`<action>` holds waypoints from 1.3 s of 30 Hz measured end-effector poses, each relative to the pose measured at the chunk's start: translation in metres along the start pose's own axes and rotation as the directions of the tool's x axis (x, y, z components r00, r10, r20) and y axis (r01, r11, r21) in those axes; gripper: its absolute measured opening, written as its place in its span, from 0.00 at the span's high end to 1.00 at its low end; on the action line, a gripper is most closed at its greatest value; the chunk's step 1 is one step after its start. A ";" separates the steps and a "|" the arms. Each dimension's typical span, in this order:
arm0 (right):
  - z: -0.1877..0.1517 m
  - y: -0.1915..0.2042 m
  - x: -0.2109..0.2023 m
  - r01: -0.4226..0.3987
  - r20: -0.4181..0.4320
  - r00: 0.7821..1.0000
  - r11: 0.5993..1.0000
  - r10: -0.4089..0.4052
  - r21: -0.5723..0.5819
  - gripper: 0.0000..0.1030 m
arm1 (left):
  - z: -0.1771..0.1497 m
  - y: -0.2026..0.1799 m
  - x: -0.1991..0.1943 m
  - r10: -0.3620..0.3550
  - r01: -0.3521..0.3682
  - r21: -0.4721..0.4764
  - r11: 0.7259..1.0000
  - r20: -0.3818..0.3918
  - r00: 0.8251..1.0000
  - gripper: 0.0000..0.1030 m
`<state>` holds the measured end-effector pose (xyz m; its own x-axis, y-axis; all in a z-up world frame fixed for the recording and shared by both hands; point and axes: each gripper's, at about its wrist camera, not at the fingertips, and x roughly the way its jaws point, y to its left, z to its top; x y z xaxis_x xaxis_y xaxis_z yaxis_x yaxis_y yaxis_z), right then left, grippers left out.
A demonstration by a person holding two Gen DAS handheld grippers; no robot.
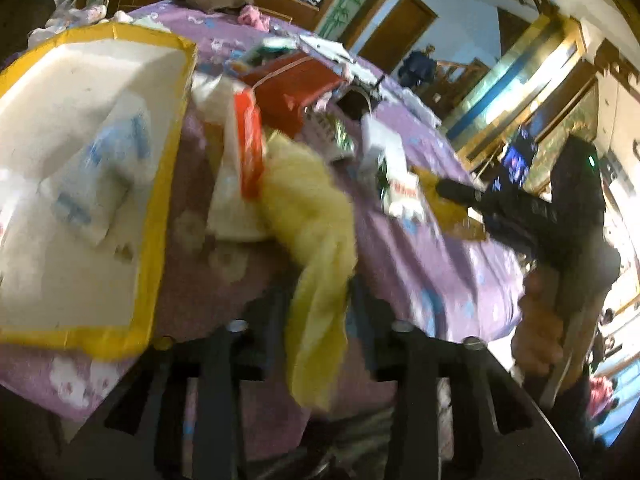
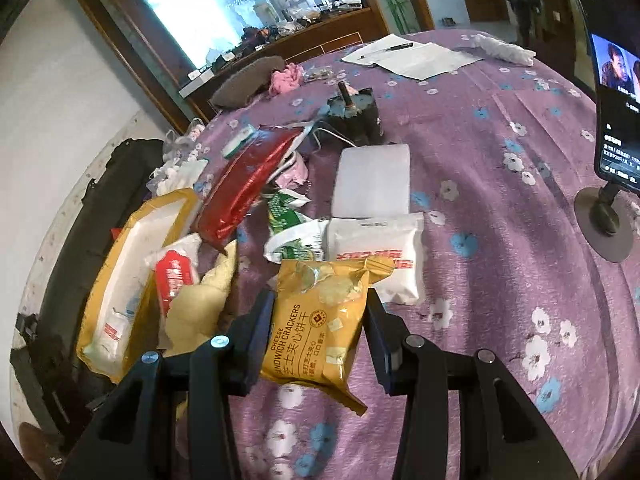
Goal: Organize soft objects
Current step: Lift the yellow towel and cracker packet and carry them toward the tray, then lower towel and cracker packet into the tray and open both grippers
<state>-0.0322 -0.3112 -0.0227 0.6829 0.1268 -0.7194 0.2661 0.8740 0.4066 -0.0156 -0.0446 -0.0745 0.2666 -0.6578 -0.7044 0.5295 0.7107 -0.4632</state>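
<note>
On the purple cloth (image 2: 500, 240), each gripper has a soft thing between its fingers.
Right gripper (image 2: 320, 320) clamps the cracker bag (image 2: 316, 328); left gripper (image 1: 316, 316) stands apart around the yellow cloth (image 1: 308, 216), beside the box (image 1: 160, 184).

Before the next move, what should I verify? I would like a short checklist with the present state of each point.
1. Right gripper grips the cracker packet on both sides: ok.
2. Left gripper is clear of the yellow cloth: not ok, the cloth lies between its open fingers.
3. Foam box has free room: ok, only a tissue pack shows inside.
4. Cracker packet is lifted off the bedspread: cannot tell.
5. Left wrist view is sharp: not ok, blurred.
</note>
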 end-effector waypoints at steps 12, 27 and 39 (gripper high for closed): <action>0.001 -0.023 -0.003 -0.160 0.020 0.987 0.987 0.160 0.001 0.57 | 0.044 -0.043 0.017 0.152 -0.150 0.058 0.987 -0.022 0.988 0.52; 0.027 -0.011 0.012 -0.499 -0.052 0.866 0.861 0.497 -0.098 0.57 | 0.054 -0.048 0.020 0.138 -0.135 -0.148 0.980 0.009 0.990 0.63; 0.034 0.079 0.040 -0.620 -0.233 0.782 0.758 0.578 -0.202 0.58 | 0.042 -0.040 -0.101 0.294 -0.211 -0.313 0.926 0.248 0.923 0.63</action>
<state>0.0389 -0.2531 -0.0001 0.5291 0.7135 -0.4593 -0.3593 0.6788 0.6405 -0.0299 -0.0172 0.0373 0.6017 -0.4602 -0.6529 0.1820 0.8749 -0.4489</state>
